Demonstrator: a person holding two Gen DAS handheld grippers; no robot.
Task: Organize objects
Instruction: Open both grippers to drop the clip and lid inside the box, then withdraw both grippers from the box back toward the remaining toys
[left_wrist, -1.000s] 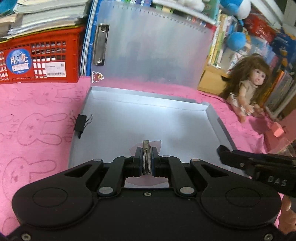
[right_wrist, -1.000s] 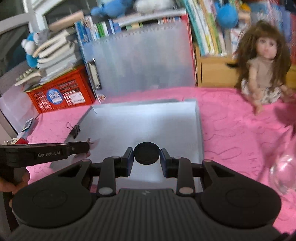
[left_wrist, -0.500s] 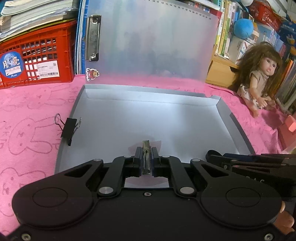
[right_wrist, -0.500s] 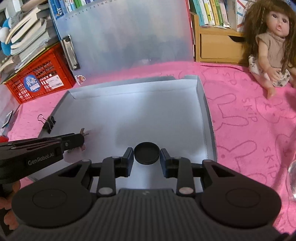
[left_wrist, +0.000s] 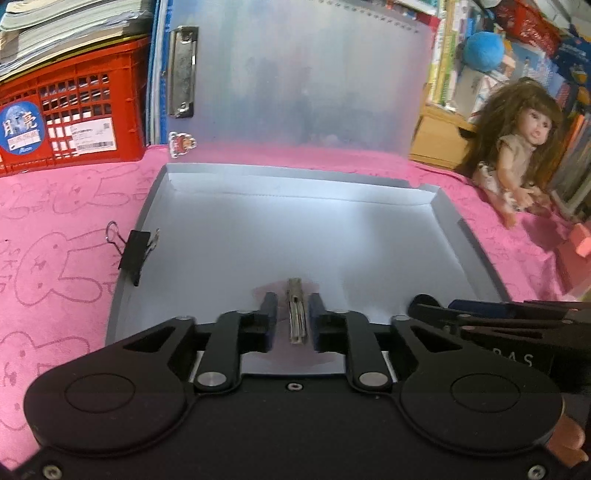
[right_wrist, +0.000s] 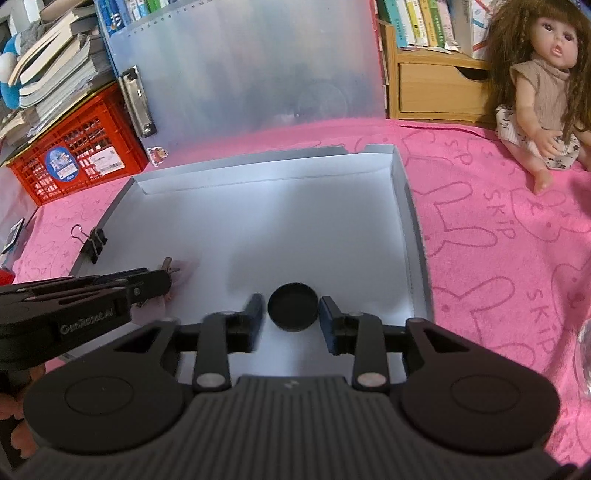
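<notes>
Black round cap (right_wrist: 292, 311) sits btwn the right gripper (right_wrist: 291, 314) pads w/ gaps both sides, jaws just spread, not pinching. Left gripper (left_wrist: 293, 317) also just let go; metal hair clip (left_wrist: 296, 315) lies loose btwn its pads. Both rest inside the grey tray (right_wrist: 413, 236); binder clip (left_wrist: 133, 254) on its left rim.

- Matt grey card tray (right_wrist: 413, 236), smooth inside.
- Pink cloth (right_wrist: 480, 206), soft and napped, printed with rabbits.
- Frosted translucent plastic folder (left_wrist: 295, 81) with a dull metal clamp (left_wrist: 181, 72).
- Matt black plastic cap (right_wrist: 293, 307).
- Shiny metal clip (left_wrist: 296, 314).
- Glossy red plastic crate (left_wrist: 74, 107).
- Pale wood drawer (right_wrist: 439, 88).
</notes>
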